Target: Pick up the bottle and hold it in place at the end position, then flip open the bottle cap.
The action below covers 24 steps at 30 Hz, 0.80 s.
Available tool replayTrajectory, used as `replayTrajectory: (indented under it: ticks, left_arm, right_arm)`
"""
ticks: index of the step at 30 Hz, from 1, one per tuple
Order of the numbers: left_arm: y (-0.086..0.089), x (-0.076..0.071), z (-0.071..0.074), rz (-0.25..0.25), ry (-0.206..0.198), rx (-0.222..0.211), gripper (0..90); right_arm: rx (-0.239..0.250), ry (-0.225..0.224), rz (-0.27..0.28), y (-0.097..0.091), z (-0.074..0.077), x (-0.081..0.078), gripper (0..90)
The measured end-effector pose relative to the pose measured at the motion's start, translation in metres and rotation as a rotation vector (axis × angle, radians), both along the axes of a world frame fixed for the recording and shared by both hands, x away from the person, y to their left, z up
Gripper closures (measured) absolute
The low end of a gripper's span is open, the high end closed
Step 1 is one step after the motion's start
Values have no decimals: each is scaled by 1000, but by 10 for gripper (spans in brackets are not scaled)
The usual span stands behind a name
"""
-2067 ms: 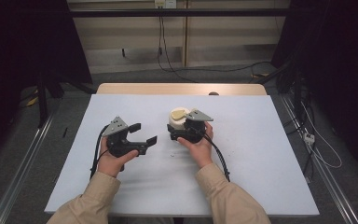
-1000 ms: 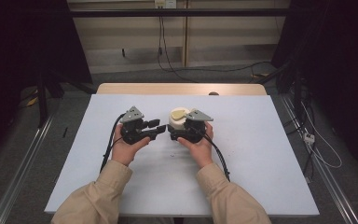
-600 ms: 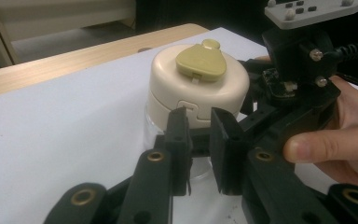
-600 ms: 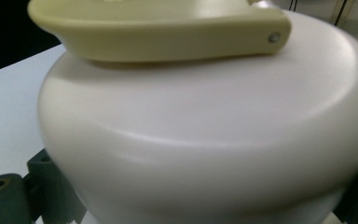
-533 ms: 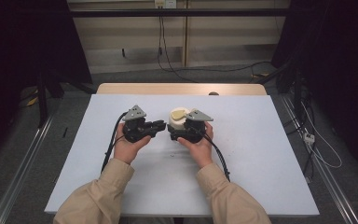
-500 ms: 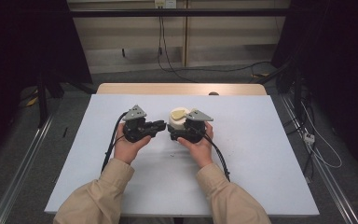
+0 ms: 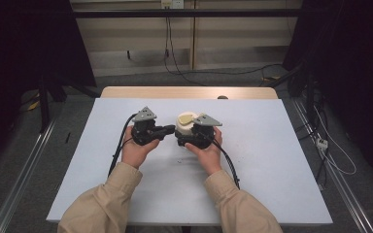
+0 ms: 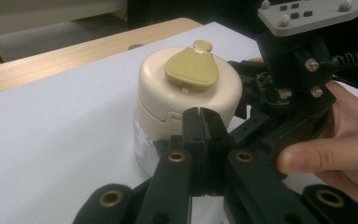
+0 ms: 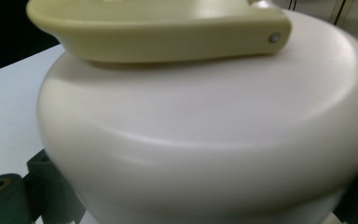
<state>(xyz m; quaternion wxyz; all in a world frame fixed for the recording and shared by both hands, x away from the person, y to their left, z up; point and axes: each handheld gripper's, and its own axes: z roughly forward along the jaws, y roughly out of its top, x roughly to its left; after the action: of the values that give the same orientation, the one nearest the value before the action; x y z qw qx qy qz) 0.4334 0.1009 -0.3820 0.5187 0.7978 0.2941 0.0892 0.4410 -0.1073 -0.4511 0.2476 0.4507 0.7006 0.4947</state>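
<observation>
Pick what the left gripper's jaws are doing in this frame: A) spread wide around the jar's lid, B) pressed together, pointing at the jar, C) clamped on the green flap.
B: the left gripper has its jaws closed against each other, just short of the cream-lidded jar.

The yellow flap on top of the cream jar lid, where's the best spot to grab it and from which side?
Probably the small round tab at the narrow end of the yellow flap. It juts past the lid edge on the side away from the left gripper, so come from there, jaws above and below.
</observation>
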Motion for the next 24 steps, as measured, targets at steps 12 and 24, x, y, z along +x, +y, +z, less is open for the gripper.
replayTrajectory:
  ticks: [12,24]
  left_arm:
    - [-7,6,2,-9,18,21,900]
    - [-3,10,4,14,30,15,900]
  right_arm:
    - [-1,2,1,0,0,0,56]
    - [1,1,0,0,0,0,55]
